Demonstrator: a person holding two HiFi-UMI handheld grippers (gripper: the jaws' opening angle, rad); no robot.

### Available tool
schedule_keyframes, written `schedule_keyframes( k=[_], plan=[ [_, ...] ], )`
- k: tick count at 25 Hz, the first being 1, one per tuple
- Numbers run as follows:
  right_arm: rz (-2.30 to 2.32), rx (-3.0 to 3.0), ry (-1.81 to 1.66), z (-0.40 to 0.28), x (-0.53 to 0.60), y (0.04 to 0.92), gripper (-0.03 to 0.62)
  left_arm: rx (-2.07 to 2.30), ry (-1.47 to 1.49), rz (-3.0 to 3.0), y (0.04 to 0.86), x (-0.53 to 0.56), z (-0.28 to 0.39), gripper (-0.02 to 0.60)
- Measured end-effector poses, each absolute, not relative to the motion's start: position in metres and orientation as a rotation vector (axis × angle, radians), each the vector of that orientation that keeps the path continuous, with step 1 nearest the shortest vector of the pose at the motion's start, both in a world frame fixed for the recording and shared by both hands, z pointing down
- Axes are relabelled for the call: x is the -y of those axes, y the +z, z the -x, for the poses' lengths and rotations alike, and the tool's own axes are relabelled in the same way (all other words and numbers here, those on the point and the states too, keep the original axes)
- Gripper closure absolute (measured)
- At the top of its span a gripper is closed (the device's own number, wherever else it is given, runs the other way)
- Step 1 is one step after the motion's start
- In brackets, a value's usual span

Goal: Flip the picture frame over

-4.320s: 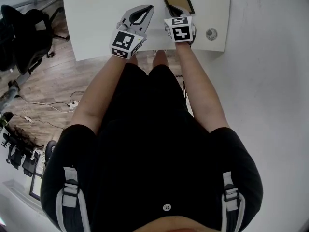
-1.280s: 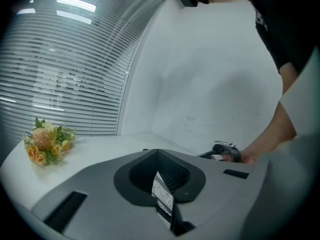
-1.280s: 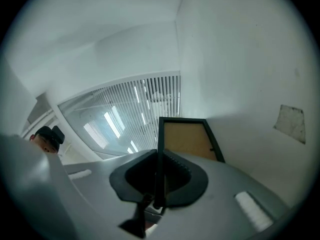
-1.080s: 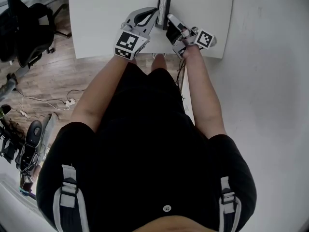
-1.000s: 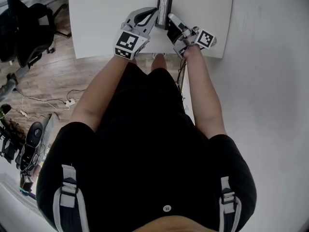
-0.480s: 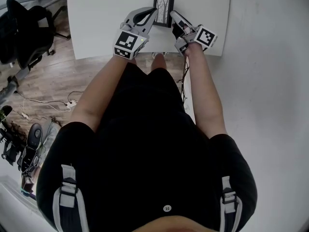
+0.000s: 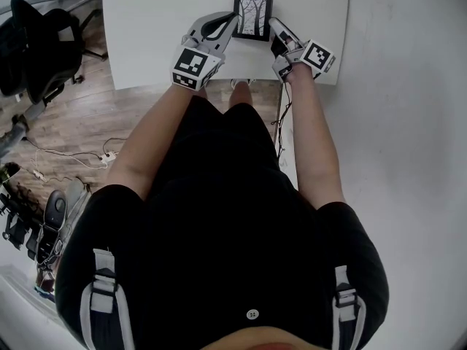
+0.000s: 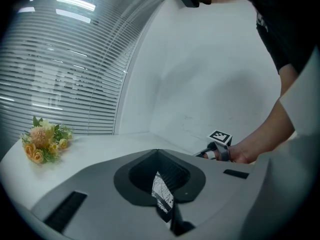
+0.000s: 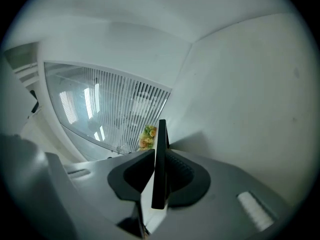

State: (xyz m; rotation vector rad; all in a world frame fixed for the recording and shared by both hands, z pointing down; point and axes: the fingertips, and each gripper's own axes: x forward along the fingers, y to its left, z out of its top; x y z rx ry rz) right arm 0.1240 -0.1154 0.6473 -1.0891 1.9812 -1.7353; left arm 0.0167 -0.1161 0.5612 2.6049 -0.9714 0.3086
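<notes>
Picture frame point(image 7: 253, 15), print side up, at 12 o'clock on the white table point(image 7: 146, 35). The right gripper point(image 7: 278, 29) clamps its 4 o'clock edge between narrowly parted jaws. The left gripper point(image 7: 232, 22), jaws nearly together, touches its 9 o'clock edge.

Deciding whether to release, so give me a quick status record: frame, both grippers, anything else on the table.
picture frame: picture side up; contact with the table unclear
right gripper: shut on the frame's right edge
left gripper: at the frame's left edge; frame shows between its jaws, grip unclear
flowers: on the table, apart from the frame
</notes>
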Motion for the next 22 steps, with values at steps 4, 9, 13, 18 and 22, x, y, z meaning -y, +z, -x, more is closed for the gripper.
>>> schedule_keyframes(
  k=[4,9,13,18,22],
  plan=[
    [1.13,-1.983,-1.747,-0.129,0.116,0.656,0.517,0.971,0.307,-2.603,0.56,0.117,-0.016,0.575],
    [1.225,-2.083,-1.754,-0.131,0.116,0.667,0.507,0.968,0.307,-2.603,0.559,0.118,-0.017,0.575],
    [1.254,-2.12,-1.763,-0.132,0.116,0.673,0.49,0.966,0.315,-2.604,0.56,0.119,-0.019,0.575],
    [1.328,-2.129,-1.744,-0.137,0.117,0.677,0.482,0.963,0.318,-2.603,0.562,0.118,-0.02,0.575],
    [1.391,-2.165,-1.714,-0.139,0.118,0.679,0.483,0.958,0.33,-2.606,0.568,0.117,-0.017,0.575]
  ],
)
